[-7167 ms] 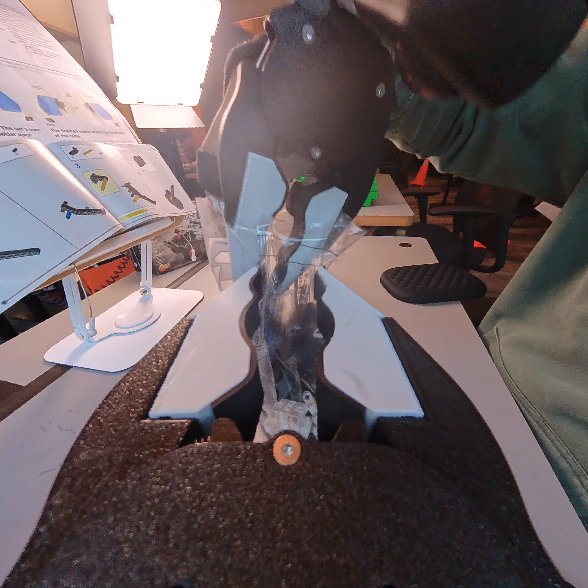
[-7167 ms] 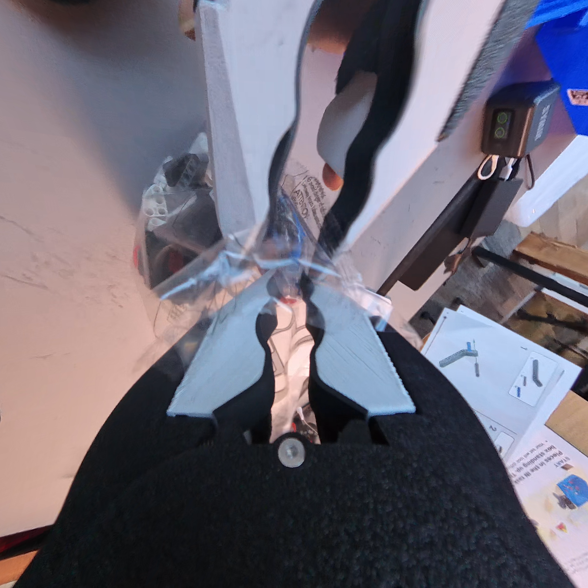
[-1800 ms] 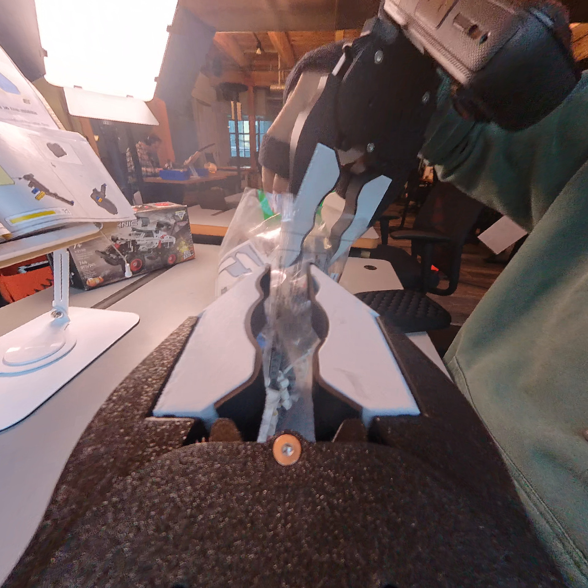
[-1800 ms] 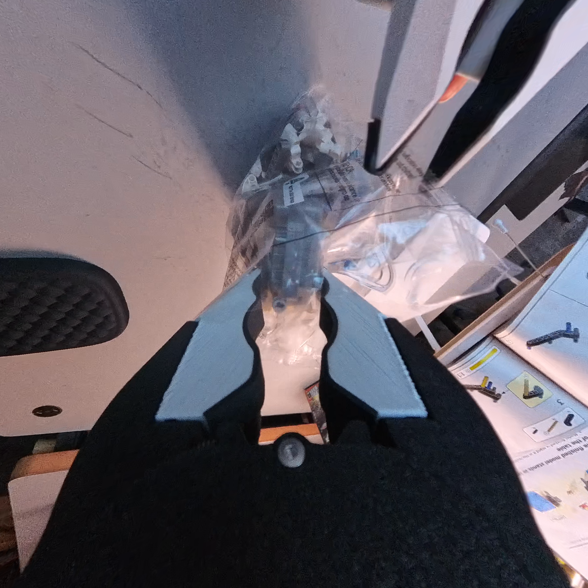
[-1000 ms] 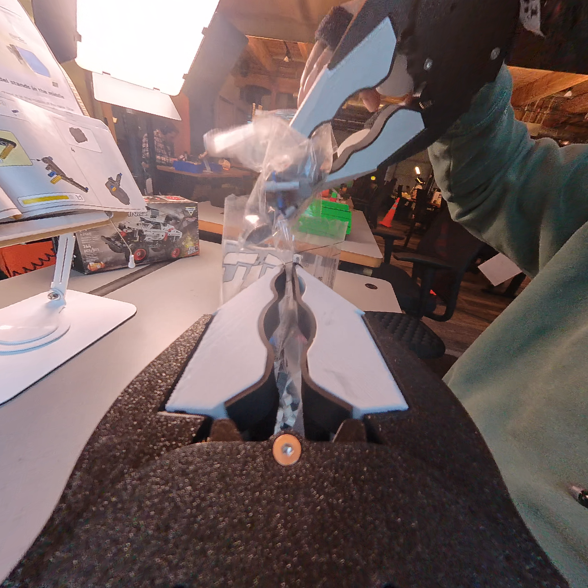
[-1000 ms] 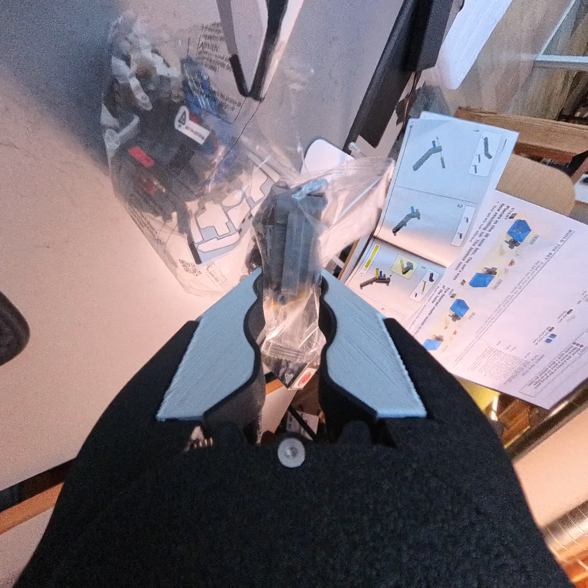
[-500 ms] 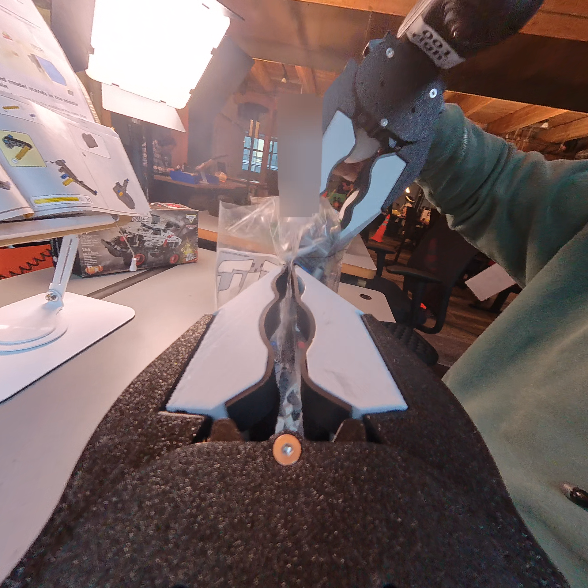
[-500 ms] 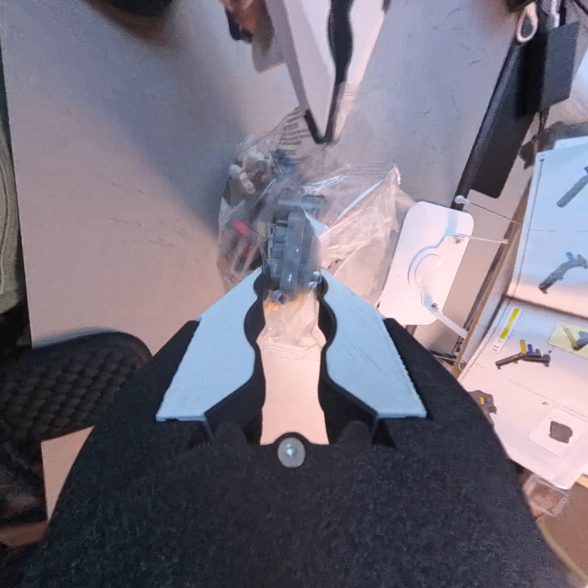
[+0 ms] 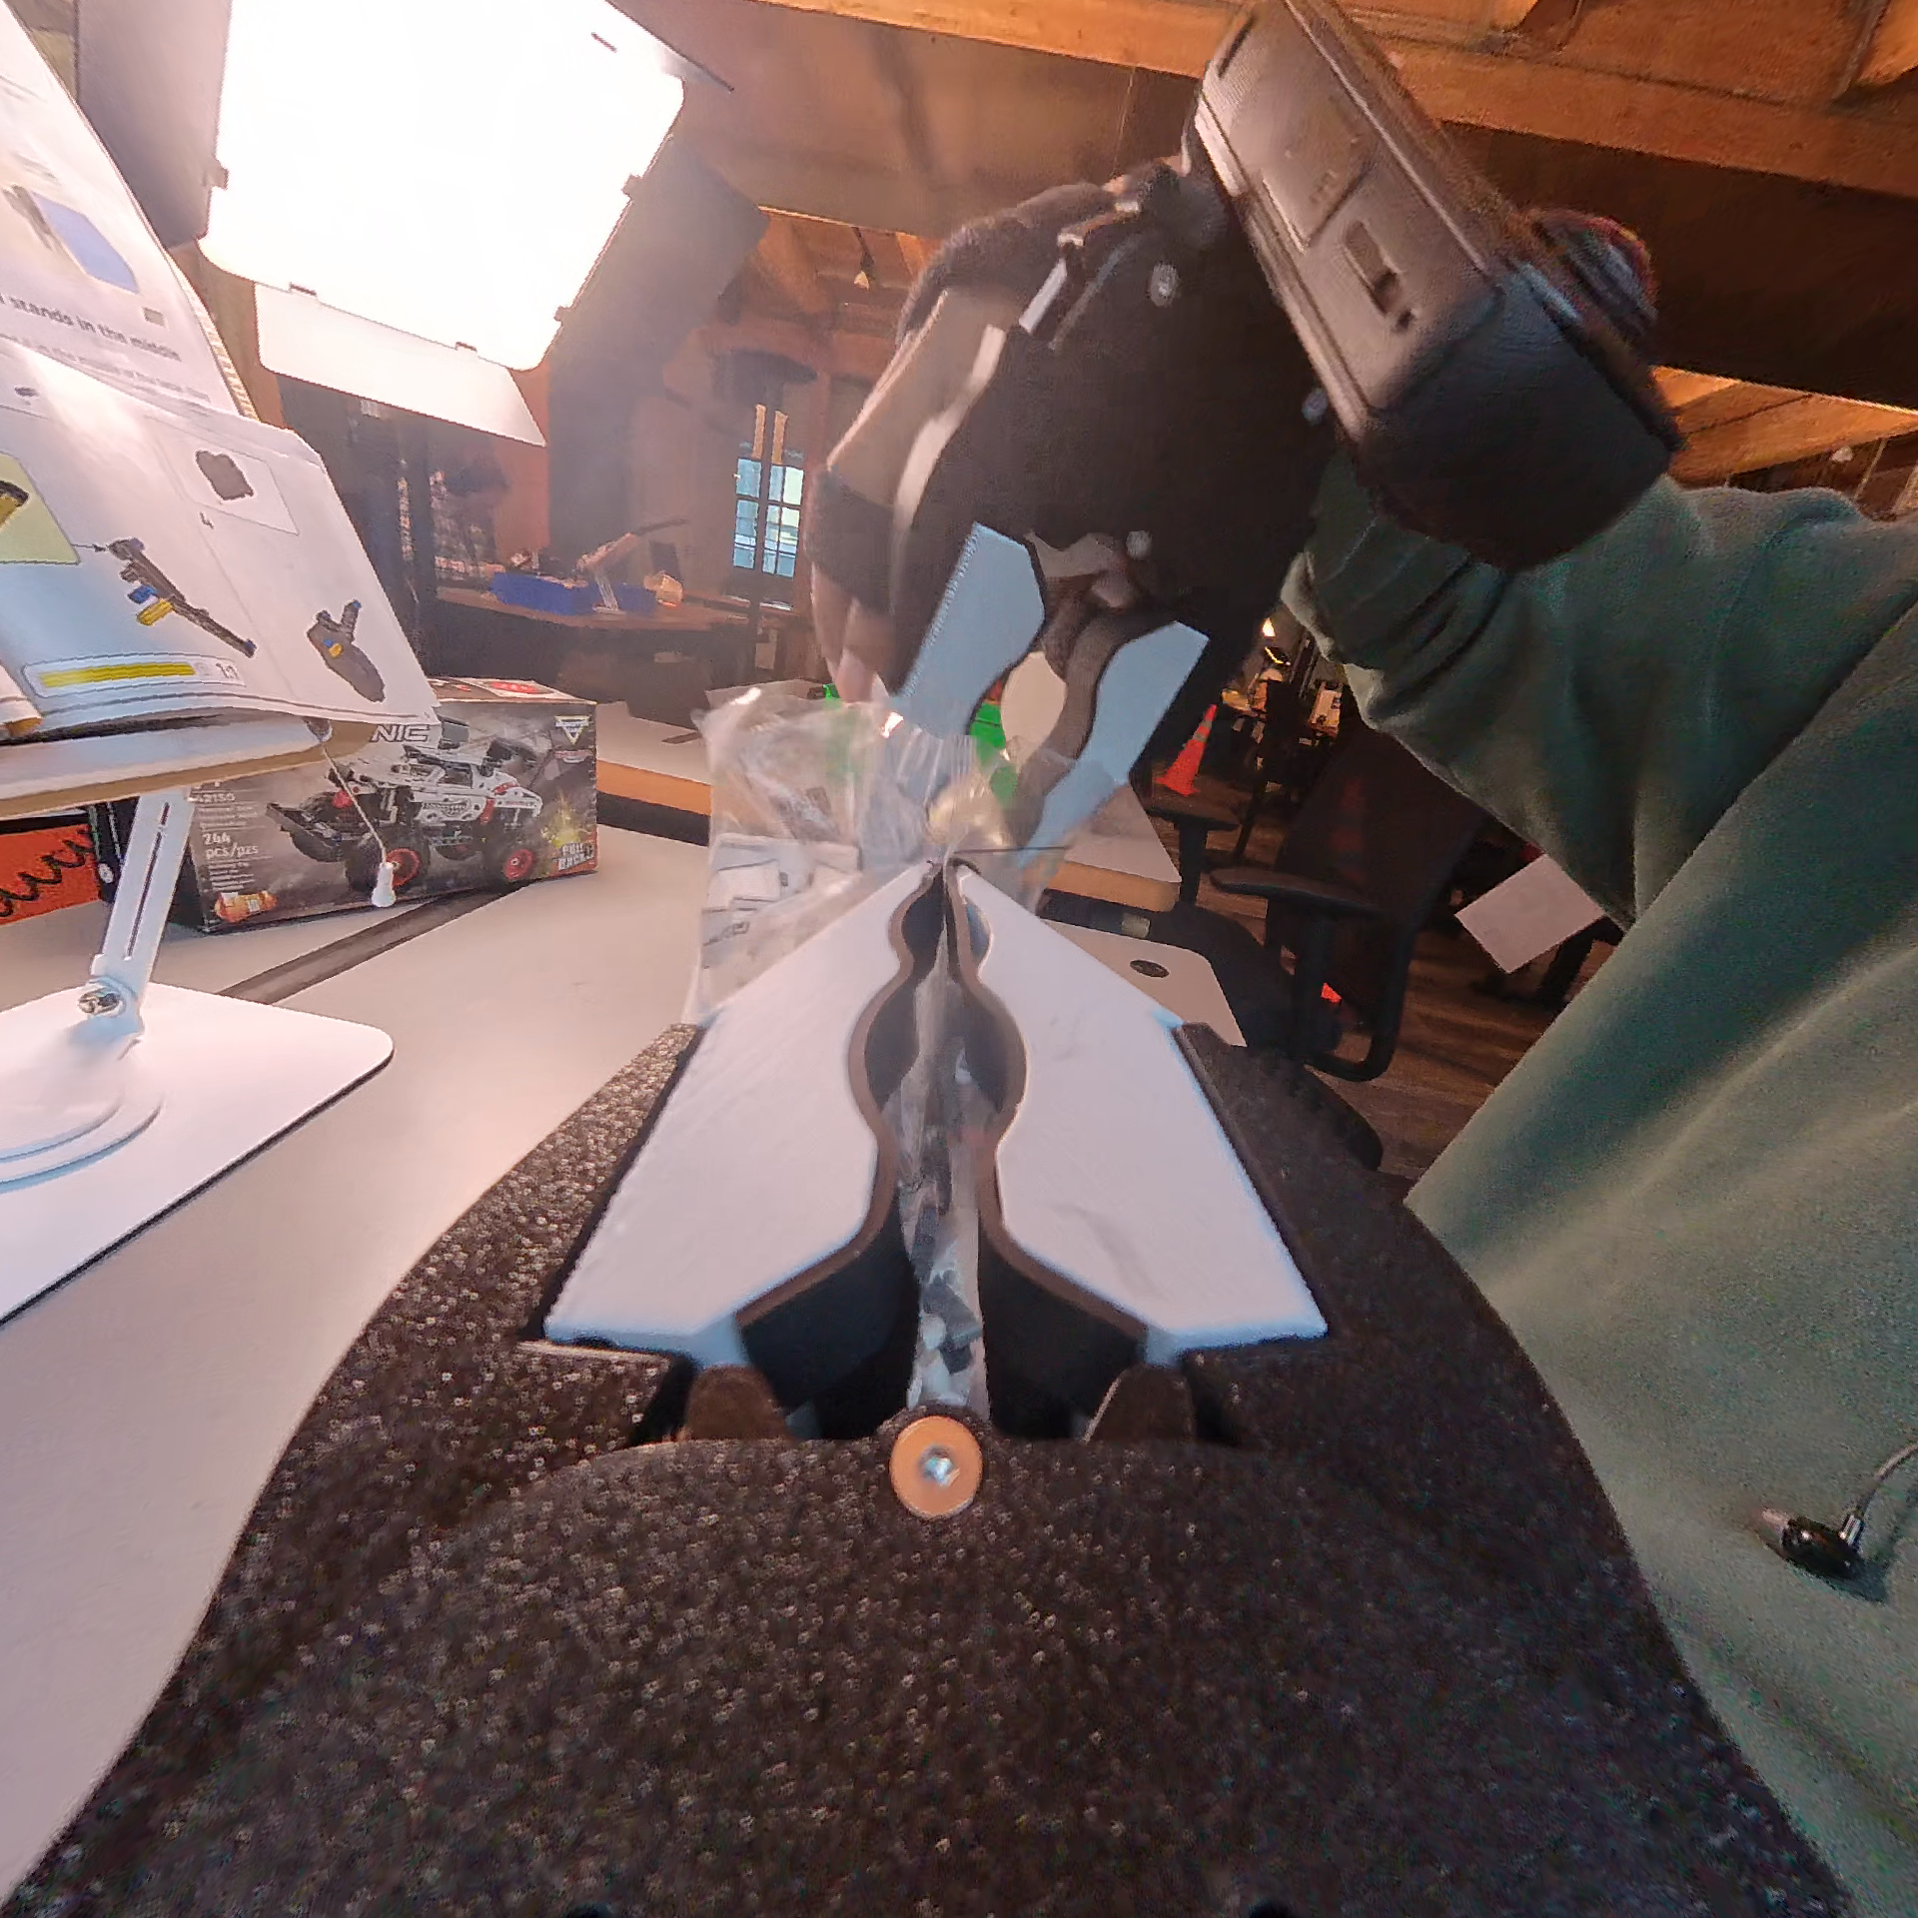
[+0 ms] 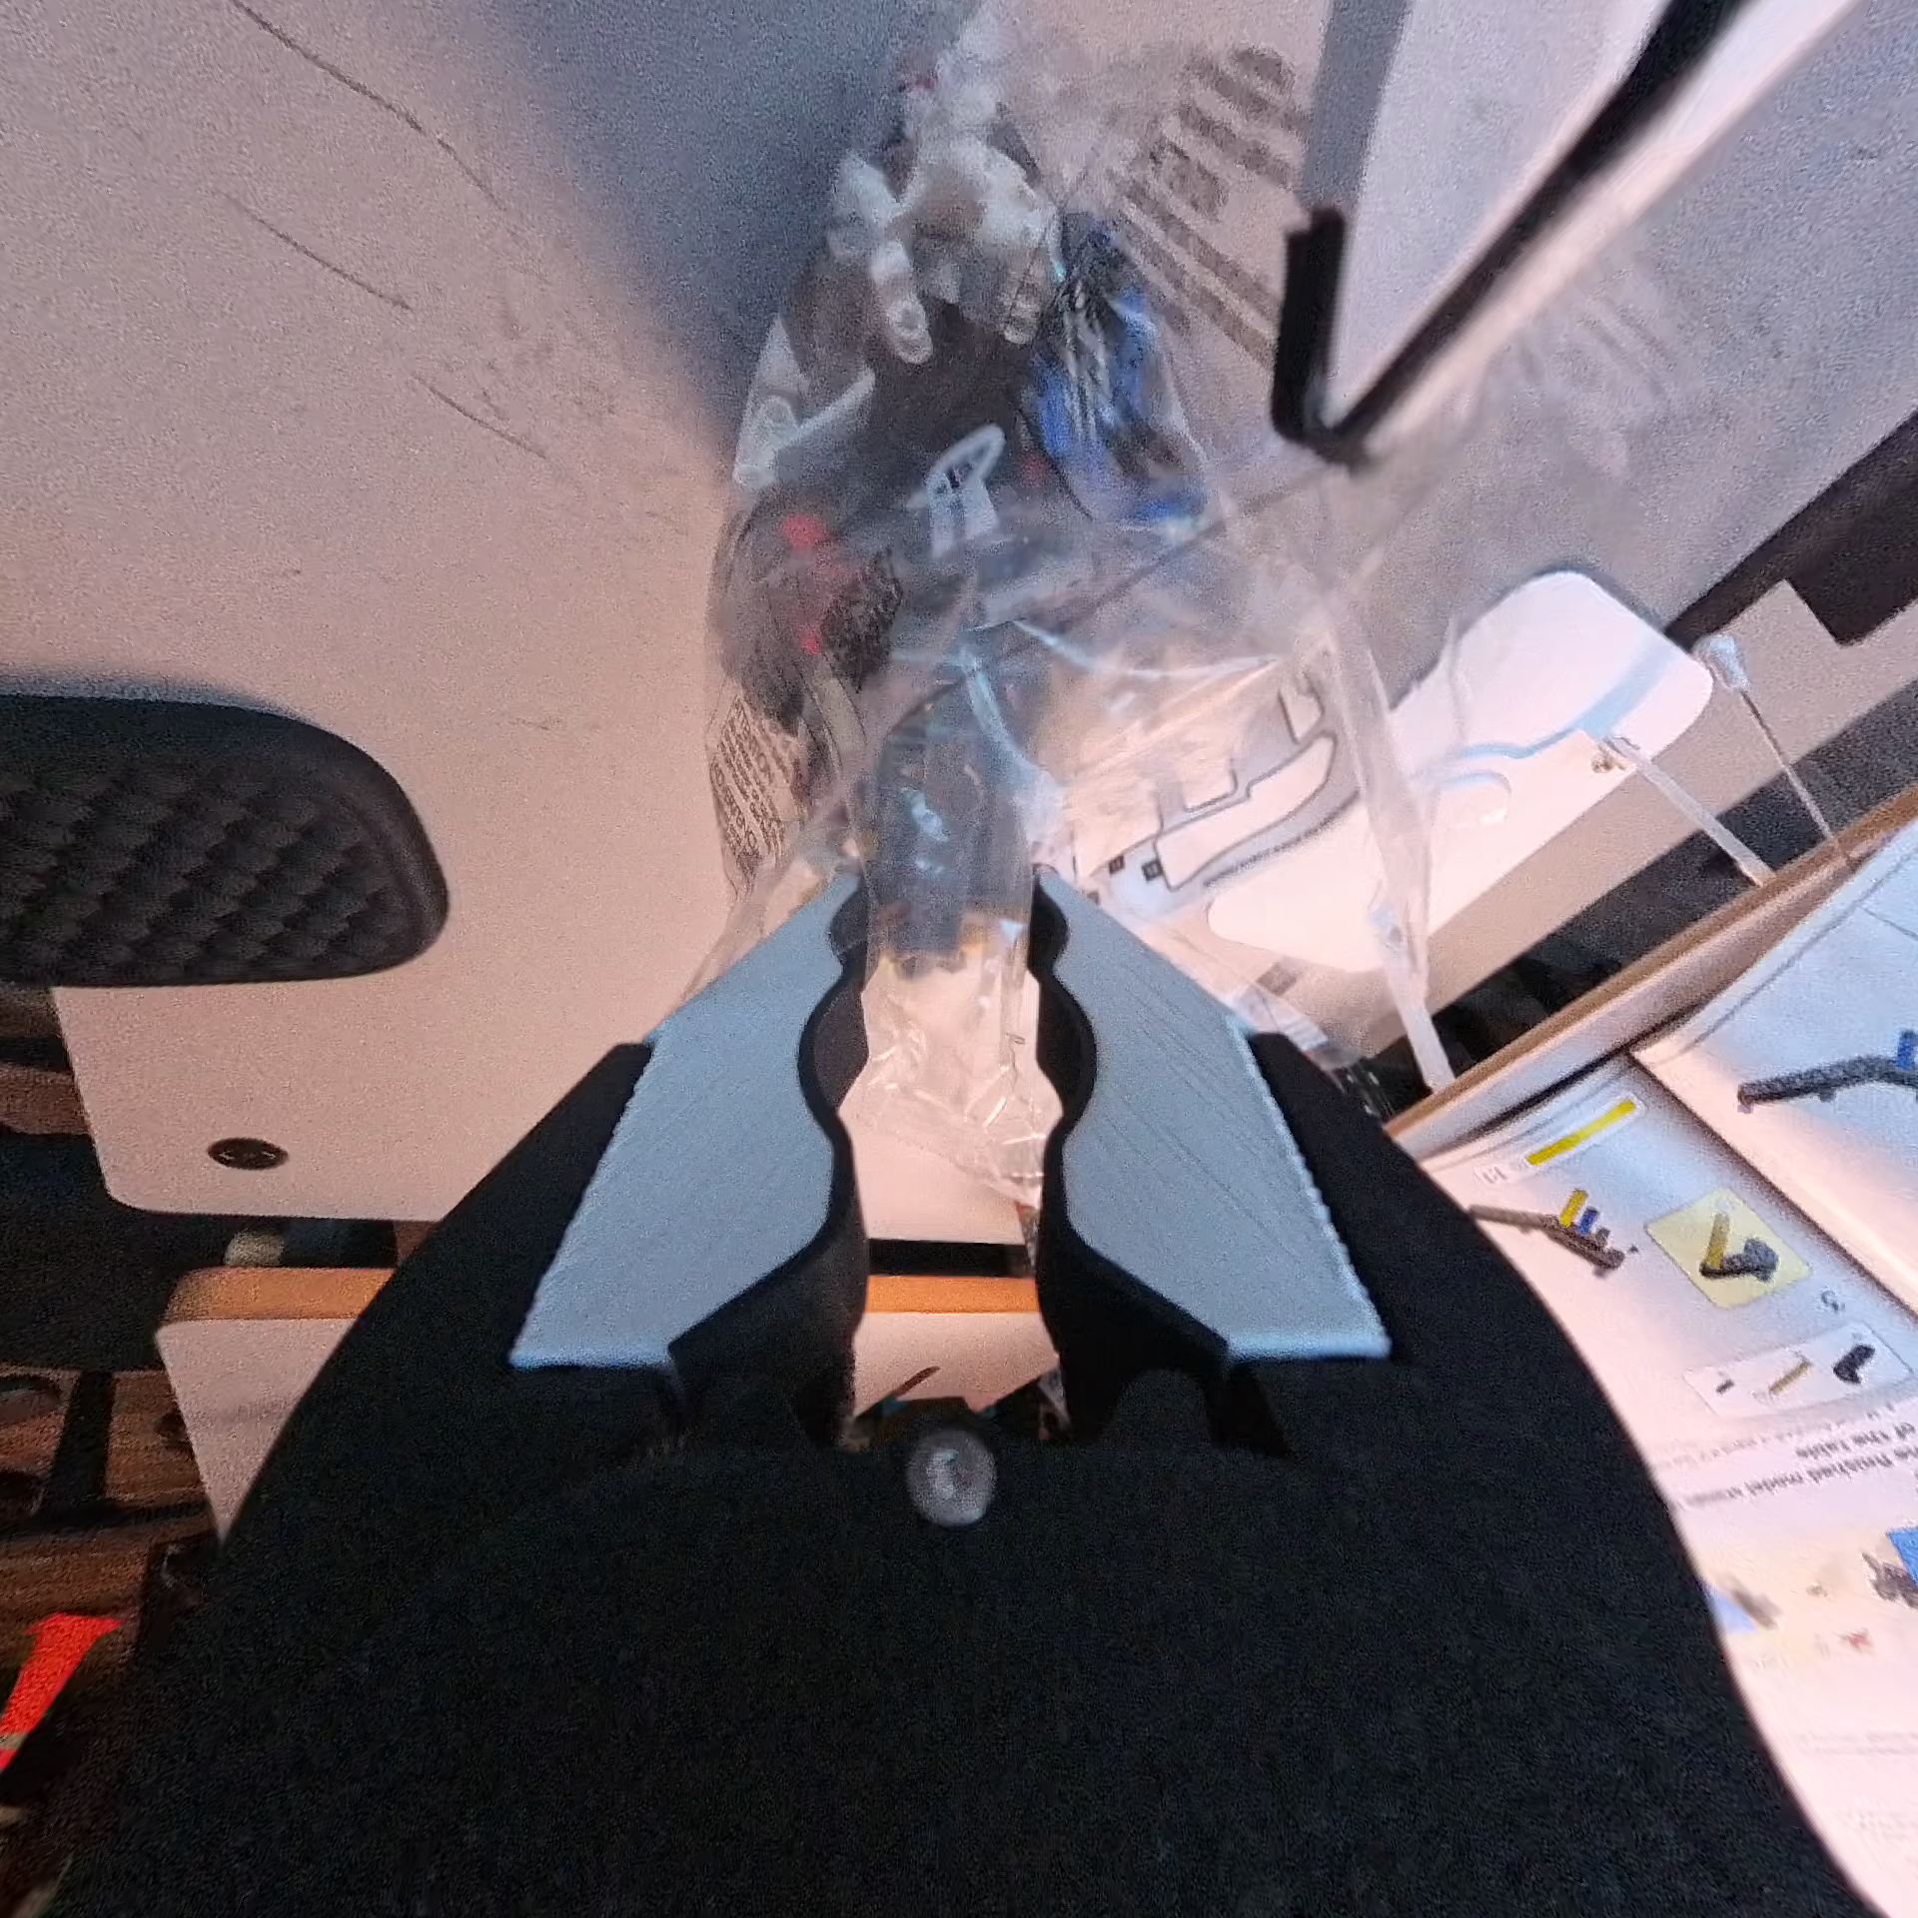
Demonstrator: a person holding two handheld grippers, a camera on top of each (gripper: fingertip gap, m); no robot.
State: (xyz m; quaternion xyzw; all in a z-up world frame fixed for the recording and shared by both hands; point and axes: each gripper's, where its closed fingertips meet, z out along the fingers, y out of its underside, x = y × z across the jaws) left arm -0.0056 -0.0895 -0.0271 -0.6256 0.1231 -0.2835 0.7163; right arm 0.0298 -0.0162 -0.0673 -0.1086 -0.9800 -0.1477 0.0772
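The left gripper (image 9: 947, 882) is pinched tight on the clear bag (image 9: 830, 810), its two white fingers (image 9: 789, 1121) meeting at the tips with the film squeezed flat between them; the bag's loose top, holding small dark and pale bricks, billows up just beyond those tips, and more of it hangs down through the gap behind them. The right gripper (image 9: 1022, 768) comes down from above the bag, held by a gloved hand (image 9: 1121, 415) on a green sleeve (image 9: 1661, 727), with its tips at the bag's upper edge. In the right wrist view the right gripper (image 10: 947, 893) has its fingers (image 10: 1173, 1131) parted, and between the tips sits a dark clump of bricks (image 10: 924, 861) wrapped in the film; whether the fingers press on it or merely flank it cannot be told. Past that clump the bag (image 10: 996, 498) stretches away over the desk (image 10: 311, 415), packed with white, black, red and blue bricks, with the left gripper's finger edge (image 10: 1339, 311) just beside its far end. Left of the bag, seen from the left wrist, stand a white stand (image 9: 135, 1059) carrying an open booklet (image 9: 197, 581), and behind it a toy box (image 9: 415, 810) on the desk (image 9: 498, 986). A black armrest (image 10: 187, 841) lies off the desk edge, well apart from the bag.
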